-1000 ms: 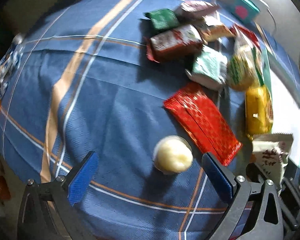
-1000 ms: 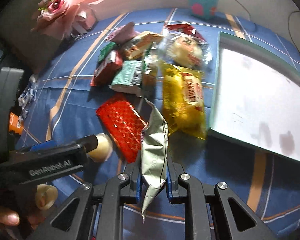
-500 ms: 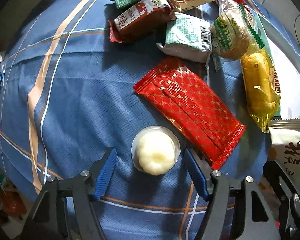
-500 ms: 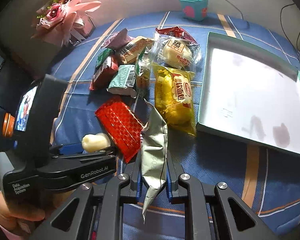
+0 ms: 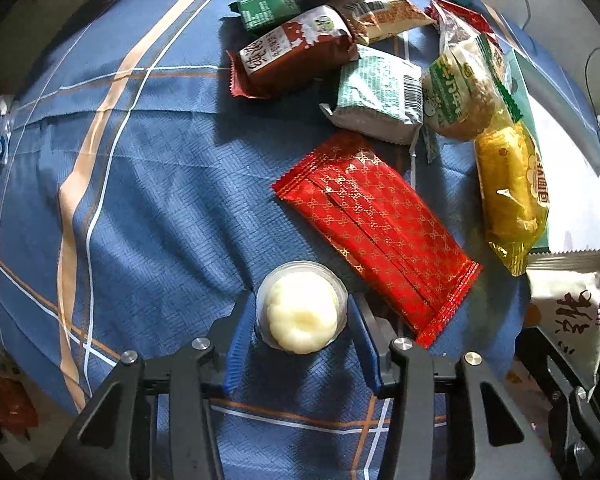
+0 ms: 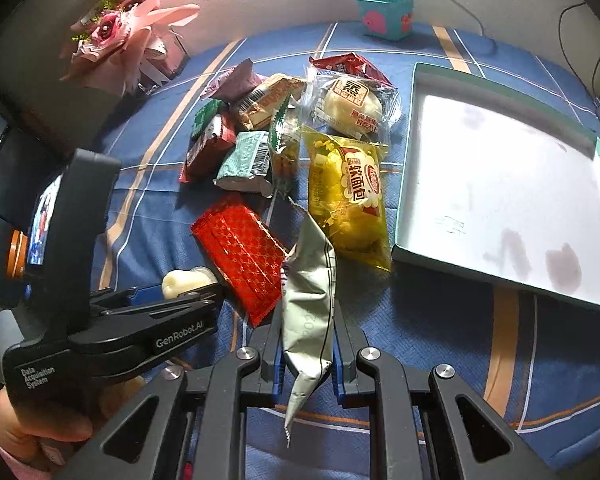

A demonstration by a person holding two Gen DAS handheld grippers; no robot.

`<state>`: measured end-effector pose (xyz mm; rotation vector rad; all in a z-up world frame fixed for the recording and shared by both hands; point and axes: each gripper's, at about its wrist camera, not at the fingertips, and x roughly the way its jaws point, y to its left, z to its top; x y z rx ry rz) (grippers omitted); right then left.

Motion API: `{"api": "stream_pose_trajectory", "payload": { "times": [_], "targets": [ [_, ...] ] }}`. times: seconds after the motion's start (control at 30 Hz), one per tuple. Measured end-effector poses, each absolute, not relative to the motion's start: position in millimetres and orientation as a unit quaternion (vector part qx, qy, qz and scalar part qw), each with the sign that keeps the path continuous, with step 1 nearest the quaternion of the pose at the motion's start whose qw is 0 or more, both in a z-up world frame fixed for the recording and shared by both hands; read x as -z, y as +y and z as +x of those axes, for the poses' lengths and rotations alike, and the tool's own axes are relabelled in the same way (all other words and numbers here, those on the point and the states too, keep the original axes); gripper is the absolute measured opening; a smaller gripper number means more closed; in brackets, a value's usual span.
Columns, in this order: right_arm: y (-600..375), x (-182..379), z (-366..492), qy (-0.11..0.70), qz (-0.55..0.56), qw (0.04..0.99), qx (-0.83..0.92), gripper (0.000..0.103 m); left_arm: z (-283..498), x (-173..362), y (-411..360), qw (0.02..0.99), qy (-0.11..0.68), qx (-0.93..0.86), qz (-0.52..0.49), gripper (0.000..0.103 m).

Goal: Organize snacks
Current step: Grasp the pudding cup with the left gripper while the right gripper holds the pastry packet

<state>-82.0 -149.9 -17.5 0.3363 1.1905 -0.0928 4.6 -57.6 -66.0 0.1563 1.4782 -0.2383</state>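
A pale jelly cup (image 5: 300,316) stands on the blue checked cloth (image 5: 160,200), and my left gripper (image 5: 301,306) points down over it. Its jaws are closing, and both blue pads (image 5: 242,332) touch the cup's rim. In the right wrist view the same cup (image 6: 184,279) shows behind the left gripper (image 6: 180,294). My right gripper (image 6: 308,332) is shut on a grey-green packet (image 6: 310,292) held upright above the cloth. A red patterned packet (image 5: 376,232) lies just right of the cup.
A pile of wrapped snacks (image 6: 256,136) and a yellow bread bag (image 6: 348,196) lie beyond the red packet. A white tray with a green rim (image 6: 405,184) sits on the right. A teal box (image 6: 384,14) and a pink bouquet (image 6: 116,36) stand at the back. A hand (image 6: 32,428) holds the left gripper.
My left gripper has moved in over the jelly cup and its wide-open jaws have come together onto the cup's sides. The right gripper has kept still with its packet.
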Motion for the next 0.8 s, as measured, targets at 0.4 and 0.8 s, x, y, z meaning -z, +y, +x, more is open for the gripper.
{"api": "stream_pose_trajectory", "payload": {
  "times": [0.4,0.8],
  "targets": [
    [-151,19,-82,0.560,0.161,0.812,0.042,0.019,3,69,-39,0.732,0.672,0.077,0.081,0.051],
    [-151,13,-83,0.551,0.164,0.817,0.034,0.019,6,53,-2,0.753,0.655,0.042,0.049,0.048]
  ]
}}
